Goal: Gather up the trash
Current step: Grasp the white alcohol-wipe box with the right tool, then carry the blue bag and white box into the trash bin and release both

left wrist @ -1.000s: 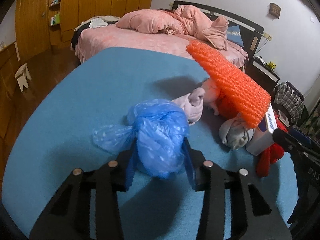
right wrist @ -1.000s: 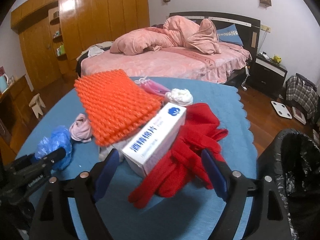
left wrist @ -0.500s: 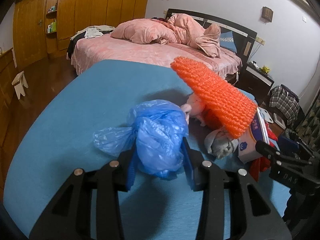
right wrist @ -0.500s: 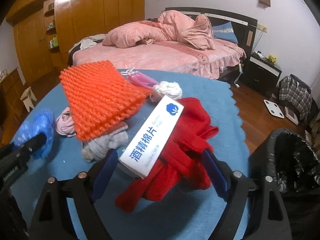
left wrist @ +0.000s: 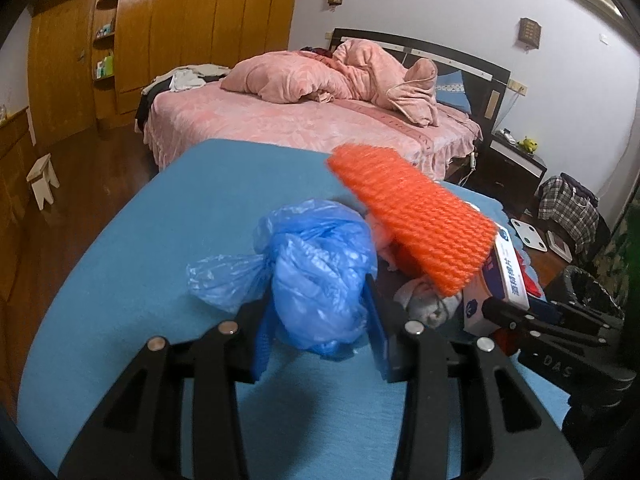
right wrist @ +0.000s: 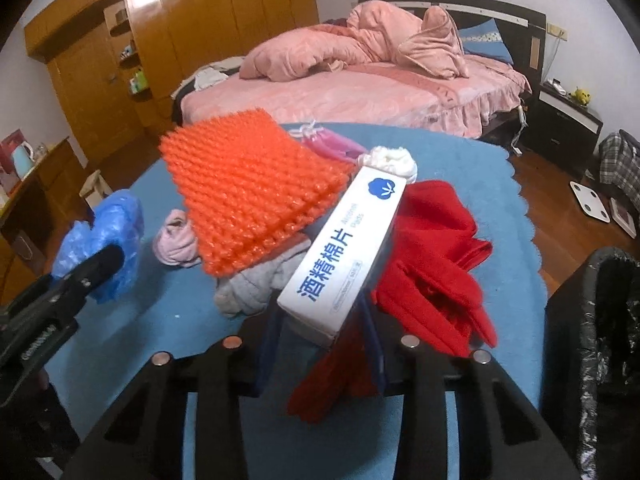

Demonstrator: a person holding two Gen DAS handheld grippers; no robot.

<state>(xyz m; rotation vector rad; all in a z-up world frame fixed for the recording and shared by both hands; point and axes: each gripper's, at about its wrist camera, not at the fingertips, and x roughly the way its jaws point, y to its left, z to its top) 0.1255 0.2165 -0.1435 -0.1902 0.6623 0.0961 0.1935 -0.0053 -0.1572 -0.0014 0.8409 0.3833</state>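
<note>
Under the orange mesh [right wrist: 256, 192] most of your pile is hidden: only a corner of the grey cloth [right wrist: 256, 288] and a lump of the pink cloth [right wrist: 176, 240] show, and you cannot tell what else lies beneath. Behind it a pink item [right wrist: 328, 144] and a white wad [right wrist: 394, 160] are half covered.

Your left gripper [left wrist: 320, 320] is clamped on the blue bag [left wrist: 316, 272], crumpled and knotted; its contents cannot be made out. The bag hangs just above the blue table [left wrist: 160, 240], beside the pile.

Your right gripper [right wrist: 320, 320] is closing on the near end of the white box [right wrist: 344, 256]; its pads sit against both sides, though the box hides the fingertips. Red cloth [right wrist: 436, 256] lies touching the box on its right, partly under it.

At your right, off the table edge, stands the bin [right wrist: 600, 340] with a black liner. Its rim is cut off by the frame, and the inside is too dark to tell what it holds.
</note>
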